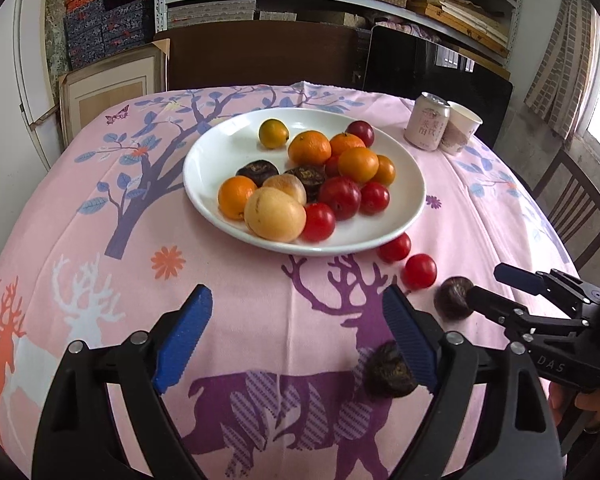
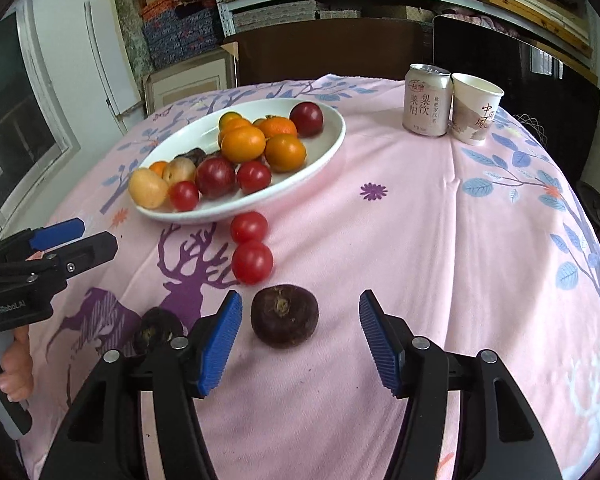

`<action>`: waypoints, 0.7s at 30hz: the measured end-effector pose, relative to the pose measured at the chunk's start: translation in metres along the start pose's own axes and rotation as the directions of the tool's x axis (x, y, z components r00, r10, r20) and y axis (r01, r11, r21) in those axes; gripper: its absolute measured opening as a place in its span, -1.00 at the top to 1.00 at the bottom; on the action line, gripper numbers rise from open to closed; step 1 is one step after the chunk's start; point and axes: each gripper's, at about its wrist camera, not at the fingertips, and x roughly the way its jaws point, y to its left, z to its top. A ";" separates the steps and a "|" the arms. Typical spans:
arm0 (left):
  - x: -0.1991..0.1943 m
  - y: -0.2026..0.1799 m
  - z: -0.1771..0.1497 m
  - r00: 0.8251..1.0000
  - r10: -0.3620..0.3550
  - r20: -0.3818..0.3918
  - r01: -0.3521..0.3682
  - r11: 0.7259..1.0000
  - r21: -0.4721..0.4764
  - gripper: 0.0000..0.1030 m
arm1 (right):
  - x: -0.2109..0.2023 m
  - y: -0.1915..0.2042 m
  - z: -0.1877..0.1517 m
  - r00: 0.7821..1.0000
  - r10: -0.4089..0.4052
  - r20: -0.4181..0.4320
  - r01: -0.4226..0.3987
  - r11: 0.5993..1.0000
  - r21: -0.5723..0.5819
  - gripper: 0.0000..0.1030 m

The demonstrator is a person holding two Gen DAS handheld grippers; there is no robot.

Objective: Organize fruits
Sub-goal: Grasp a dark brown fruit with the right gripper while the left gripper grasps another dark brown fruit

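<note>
A white plate (image 1: 216, 148) (image 2: 334, 136) holds oranges, red tomatoes, dark plums, pale yellow fruits and dark water chestnuts. Two red tomatoes (image 1: 420, 271) (image 2: 252, 262) lie on the pink cloth just off the plate's near rim. One dark water chestnut (image 2: 284, 316) (image 1: 454, 298) rests on the cloth between the blue pads of my right gripper (image 2: 300, 312) (image 1: 490, 286), which stands open, with a gap on either side of it. A second water chestnut (image 1: 388, 370) (image 2: 156, 330) lies just outside the right finger of my left gripper (image 1: 298, 320) (image 2: 94, 234), which is open with nothing between its pads.
A drink can (image 1: 426, 120) (image 2: 427, 100) and a paper cup (image 1: 462, 126) (image 2: 476, 108) stand at the table's far right. Dark chairs and shelves of boxes lie beyond the far edge. A hand (image 2: 18, 364) grips the left handle.
</note>
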 end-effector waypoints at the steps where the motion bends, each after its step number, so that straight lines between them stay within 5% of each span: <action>1: -0.001 -0.001 -0.004 1.000 -0.001 -0.002 0.001 1.000 0.004 -0.65 | 0.003 0.003 -0.001 1.000 -0.016 -0.009 0.016 1.000 -0.014 -0.20; 7: -0.003 -0.007 -0.019 1.000 -0.003 -0.028 0.004 0.999 0.037 -0.68 | 0.021 0.017 -0.005 0.995 -0.092 -0.045 0.089 0.994 -0.066 -0.19; 8: -0.002 -0.008 -0.021 0.999 -0.005 -0.032 0.007 0.999 0.041 -0.68 | 0.024 0.019 -0.006 0.994 -0.095 -0.054 0.090 0.993 -0.076 -0.11; 9: -0.002 -0.010 -0.023 0.999 -0.010 -0.039 0.012 0.999 0.046 -0.68 | 0.027 0.021 -0.007 0.993 -0.104 -0.059 0.099 0.991 -0.091 0.21; 21: 0.014 -0.053 -0.043 0.994 -0.046 -0.101 0.061 0.986 0.156 -0.68 | 0.002 -0.001 -0.017 0.998 -0.062 -0.006 0.062 0.998 0.000 0.20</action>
